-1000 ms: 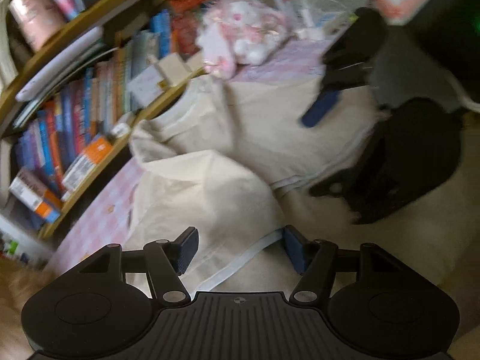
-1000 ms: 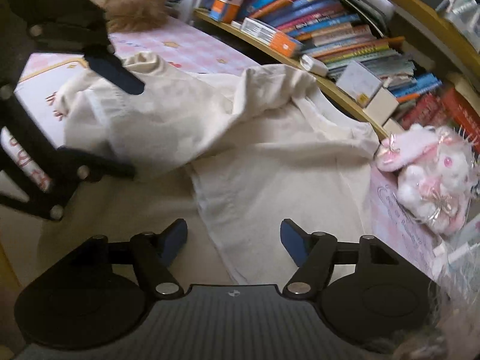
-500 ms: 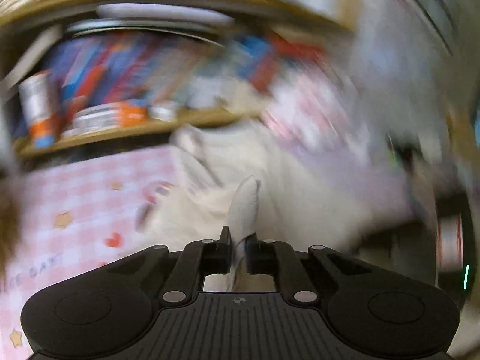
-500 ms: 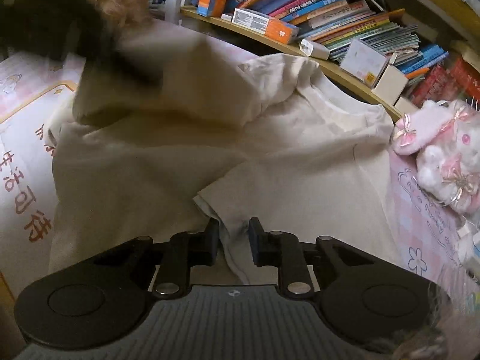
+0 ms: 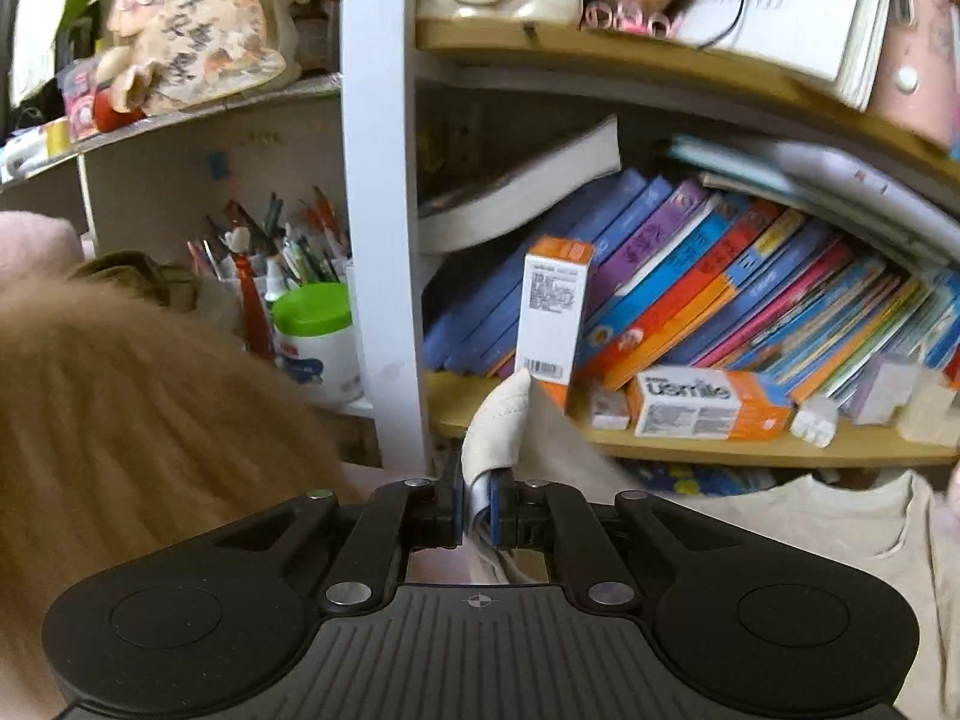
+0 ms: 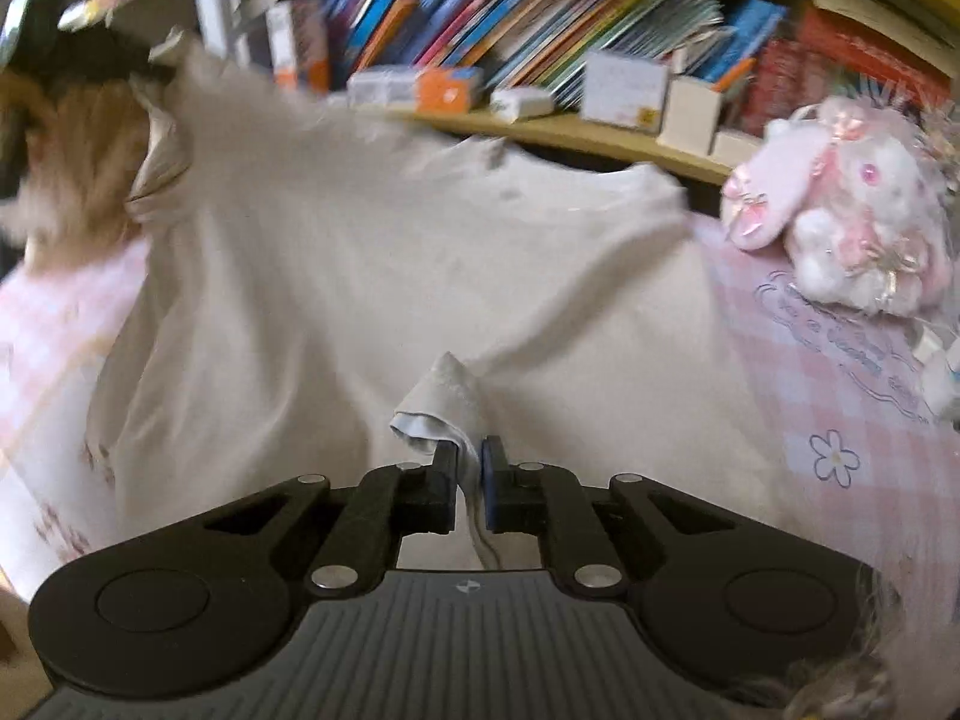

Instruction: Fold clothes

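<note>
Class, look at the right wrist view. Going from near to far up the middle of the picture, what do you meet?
Right tool → pinched fold of the cream shirt → spread shirt body → wooden shelf → row of books.

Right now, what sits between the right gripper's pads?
A bunched fold of the cream shirt, pinched by the right gripper; the right wrist view shows it.

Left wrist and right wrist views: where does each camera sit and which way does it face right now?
Left wrist: on the left gripper, facing the bookshelf; its jaws pinch a fold of the cream shirt.
Right wrist: on the right gripper, looking down over the shirt on the pink checked cloth; jaws shut on its hem.
Shared: the shirt, the shelf of books, the orange and white box.
</note>
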A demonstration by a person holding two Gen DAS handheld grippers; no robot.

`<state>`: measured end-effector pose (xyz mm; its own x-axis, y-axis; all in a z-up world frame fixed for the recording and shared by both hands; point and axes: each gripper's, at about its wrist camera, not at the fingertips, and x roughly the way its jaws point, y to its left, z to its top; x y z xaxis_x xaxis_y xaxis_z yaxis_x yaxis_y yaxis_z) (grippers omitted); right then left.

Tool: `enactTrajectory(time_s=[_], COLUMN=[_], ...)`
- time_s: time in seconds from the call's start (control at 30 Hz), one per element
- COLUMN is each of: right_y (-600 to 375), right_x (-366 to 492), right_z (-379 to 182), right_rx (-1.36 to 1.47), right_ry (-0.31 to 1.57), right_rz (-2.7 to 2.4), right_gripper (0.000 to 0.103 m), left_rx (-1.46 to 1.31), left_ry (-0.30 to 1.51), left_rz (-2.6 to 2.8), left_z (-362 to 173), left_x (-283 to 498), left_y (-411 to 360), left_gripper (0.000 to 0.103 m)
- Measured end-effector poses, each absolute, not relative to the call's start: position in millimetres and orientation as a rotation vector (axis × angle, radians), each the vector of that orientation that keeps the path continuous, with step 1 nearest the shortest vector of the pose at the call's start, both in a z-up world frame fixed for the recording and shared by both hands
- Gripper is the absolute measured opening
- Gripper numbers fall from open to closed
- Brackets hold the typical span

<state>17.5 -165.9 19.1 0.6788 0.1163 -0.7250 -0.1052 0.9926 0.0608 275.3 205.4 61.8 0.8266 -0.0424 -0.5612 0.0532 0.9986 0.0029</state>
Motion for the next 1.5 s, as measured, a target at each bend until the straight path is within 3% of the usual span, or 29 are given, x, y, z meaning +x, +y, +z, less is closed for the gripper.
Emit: enactTrajectory(time_s=[0.13,0.2,0.37,0.63,0.83,1.2,1.27,1.3,1.33,1.37,1.5], right_y=[-172,-179,-199,-307,-396,-401,-403,-403,-402,-400,-373], right_x=[20,21,24,41,76,98,98,98,96,93,65], right_z=[26,27,33,54,24,-23,-23,-23,-21,-18,8], right_rx=[0.011,0.009,0.002,-0.088,-0.087,-0.258,-0.269,-0.276,-0.288,-0.291,-0.233], right_ry=[0.781,0.775,0.766,0.722,0.846,0.912,0.899,0.891,0.881,0.866,0.768], right_rz=[0.062,0.041,0.035,-0.250,-0.476,-0.434,-0.431,-0.432,-0.438,-0.435,-0.343], right_gripper=[0.008,0.008,0.008,0.007,0.007,0.009,0.013,0.024,0.041,0.047,0.060], left_rx=[0.089,0.100,0.073,0.015,-0.002,-0.073,-0.074,-0.071,-0.065,-0.062,-0.062], left_ry=[0.625,0.579,0.557,0.754,0.826,0.828,0.831,0.834,0.838,0.841,0.850], left_rz=[0.032,0.041,-0.185,-0.307,-0.212,-0.081,-0.076,-0.075,-0.076,-0.080,-0.097], left_z=[53,55,51,-4,-19,-18,-19,-20,-20,-21,-25], left_x=[268,250,176,79,46,14,12,11,10,10,5], left_y=[192,183,154,128,136,152,150,149,147,145,137], left_gripper=[0.026,0.044,0.057,0.059,0.059,0.059,0.060,0.060,0.060,0.060,0.060])
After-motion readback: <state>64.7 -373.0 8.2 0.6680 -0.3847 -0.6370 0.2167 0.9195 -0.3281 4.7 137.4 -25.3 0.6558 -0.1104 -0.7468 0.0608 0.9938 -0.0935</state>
